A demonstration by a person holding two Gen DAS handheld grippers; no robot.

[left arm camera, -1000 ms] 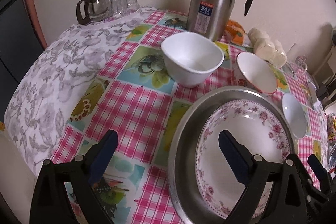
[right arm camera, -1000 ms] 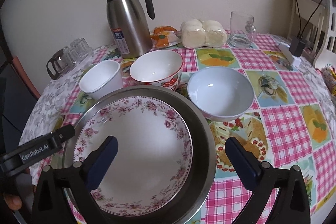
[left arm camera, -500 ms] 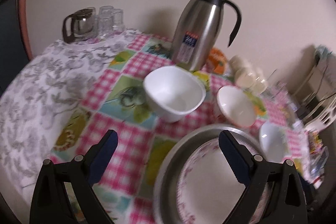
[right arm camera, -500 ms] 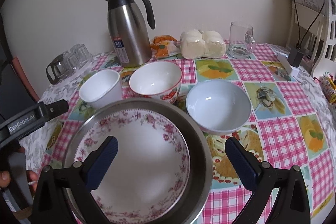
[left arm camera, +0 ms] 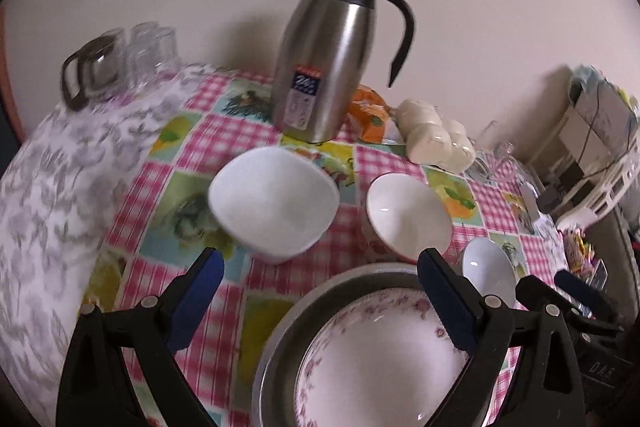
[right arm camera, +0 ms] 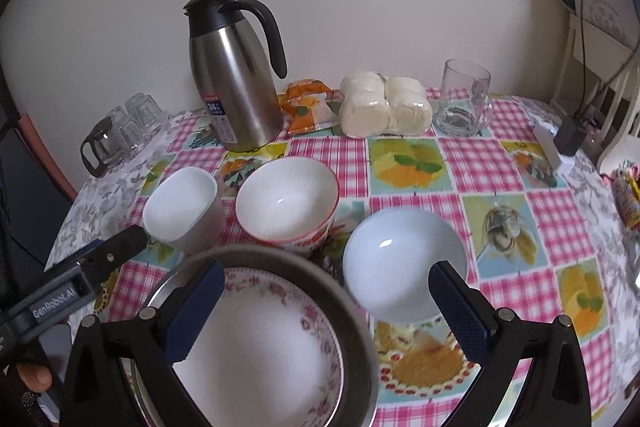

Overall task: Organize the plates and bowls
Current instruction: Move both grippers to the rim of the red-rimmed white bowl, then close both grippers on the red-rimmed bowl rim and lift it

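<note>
One step looks done — the floral plate [right arm camera: 256,343] sits nested inside the steel basin [right arm camera: 352,307] at the near edge of the bench [right arm camera: 500,167]. Three bowls remain loose behind it: the square white bowl [right arm camera: 180,207], the red-rimmed bowl [right arm camera: 286,203] and the pale blue bowl [right arm camera: 404,263]. Both the left gripper [left arm camera: 320,291] and right gripper [right arm camera: 326,307] hang with jaws apart, holding nothing — stacking is probably next.

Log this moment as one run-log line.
left claw: open, empty | right claw: open, empty | floral plate: inside steel pan | three bowls: unstacked on table
</note>
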